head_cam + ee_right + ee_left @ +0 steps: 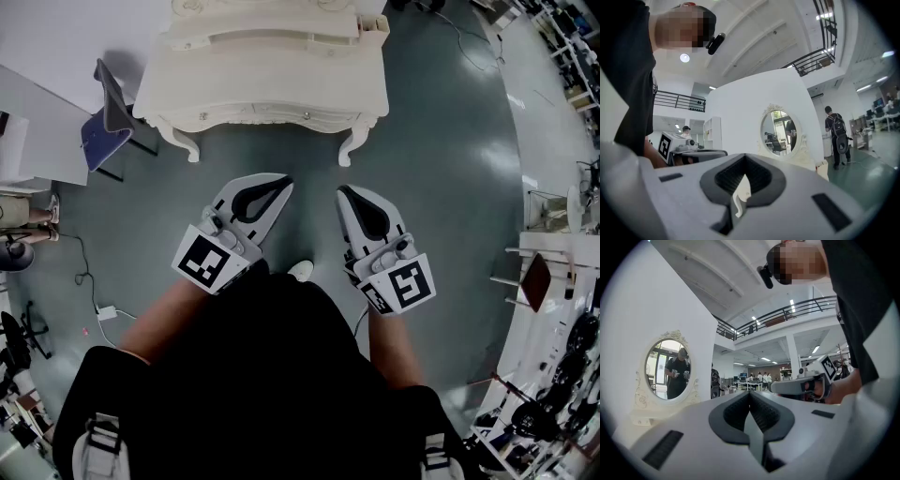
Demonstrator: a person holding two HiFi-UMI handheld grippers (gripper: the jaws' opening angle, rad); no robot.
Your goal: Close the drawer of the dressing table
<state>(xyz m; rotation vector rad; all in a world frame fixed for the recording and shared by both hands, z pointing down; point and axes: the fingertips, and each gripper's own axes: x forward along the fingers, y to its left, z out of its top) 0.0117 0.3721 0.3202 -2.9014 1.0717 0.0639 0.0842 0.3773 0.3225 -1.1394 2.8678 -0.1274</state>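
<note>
A person stands facing a cream-white carved wooden dressing table [262, 80], set at 12 o'clock on the grey-green floor [441, 169], well apart from both tools. Its drawer front [253, 115], with two small knobs, looks in line with the table's front edge. The white-and-black left gripper [279, 187], at 11 o'clock, and the matching right gripper [345, 195], at 1 o'clock, are held level, each with jaws pressed together on nothing. A blue chair [105, 136] stands at 10 o'clock beside the table.
</note>
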